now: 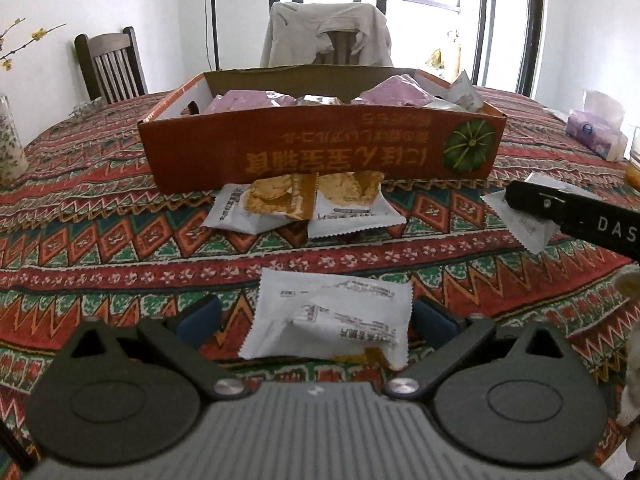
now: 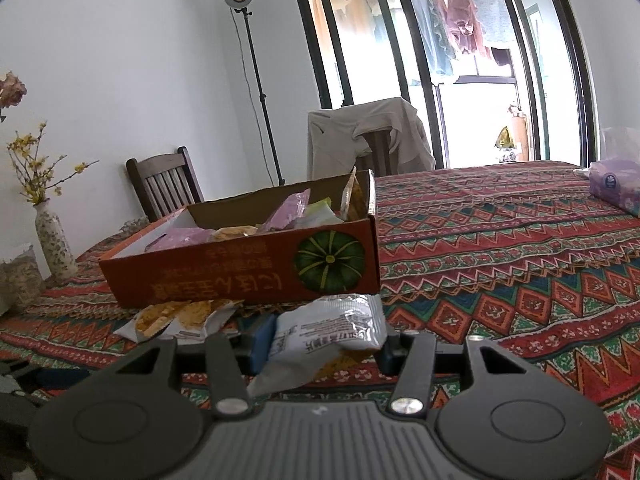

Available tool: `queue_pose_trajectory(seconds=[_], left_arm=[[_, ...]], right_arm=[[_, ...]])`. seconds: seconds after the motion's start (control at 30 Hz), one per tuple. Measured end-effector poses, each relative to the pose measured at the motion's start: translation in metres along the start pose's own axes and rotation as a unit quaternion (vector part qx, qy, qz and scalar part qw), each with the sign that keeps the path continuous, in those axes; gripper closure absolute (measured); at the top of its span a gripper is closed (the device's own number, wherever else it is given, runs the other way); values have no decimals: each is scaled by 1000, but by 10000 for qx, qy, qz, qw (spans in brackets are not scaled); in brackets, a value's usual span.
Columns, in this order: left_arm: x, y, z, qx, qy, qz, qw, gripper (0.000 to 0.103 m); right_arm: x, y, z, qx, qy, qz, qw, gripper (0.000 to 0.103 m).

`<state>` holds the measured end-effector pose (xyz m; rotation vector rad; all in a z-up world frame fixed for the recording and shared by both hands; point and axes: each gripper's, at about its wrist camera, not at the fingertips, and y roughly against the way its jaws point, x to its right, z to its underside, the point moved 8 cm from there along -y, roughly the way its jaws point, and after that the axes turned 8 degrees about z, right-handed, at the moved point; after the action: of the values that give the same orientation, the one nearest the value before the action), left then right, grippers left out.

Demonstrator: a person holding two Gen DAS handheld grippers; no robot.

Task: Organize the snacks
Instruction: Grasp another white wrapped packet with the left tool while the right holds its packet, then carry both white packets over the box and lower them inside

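Observation:
An orange cardboard box (image 1: 240, 152) with a pumpkin picture stands on the patterned tablecloth and holds purple and other snack packets. Two packets (image 1: 280, 204) with brown-orange fronts lie against its near wall. Closer to me, a white snack packet (image 1: 332, 316) lies flat on the cloth between the wide-apart fingers of my left gripper (image 1: 318, 312), which is open with a gap on the left side. My right gripper (image 2: 324, 344) is shut on another white snack packet (image 2: 332, 328), just in front of the box (image 2: 240, 276). Its black finger (image 1: 560, 216) shows at the right of the left wrist view.
A purple tissue pack (image 1: 596, 128) and a glass (image 1: 634, 160) sit at the table's right edge. A flowered vase (image 2: 54, 236) stands at the left. A wooden chair (image 1: 108, 64) and a chair draped with a light garment (image 1: 328, 36) stand behind the table.

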<state>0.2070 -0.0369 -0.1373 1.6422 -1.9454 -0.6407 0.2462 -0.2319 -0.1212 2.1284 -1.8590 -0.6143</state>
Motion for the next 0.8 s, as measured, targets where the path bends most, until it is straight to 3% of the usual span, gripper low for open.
queue_pose_trajectory(seconds=[0.1, 0.23, 0.8], left_arm=[[4, 6, 1, 103, -87, 67, 9999, 22], [8, 10, 2, 165, -196, 102, 9996, 31], [-3, 32, -11, 659, -220, 147, 9975, 32]], right_arm=[[0, 0, 0, -4, 7, -16, 10000, 53], [-1, -1, 0, -5, 12, -15, 10000, 53], [-2, 1, 0, 34, 73, -25, 10000, 53]])
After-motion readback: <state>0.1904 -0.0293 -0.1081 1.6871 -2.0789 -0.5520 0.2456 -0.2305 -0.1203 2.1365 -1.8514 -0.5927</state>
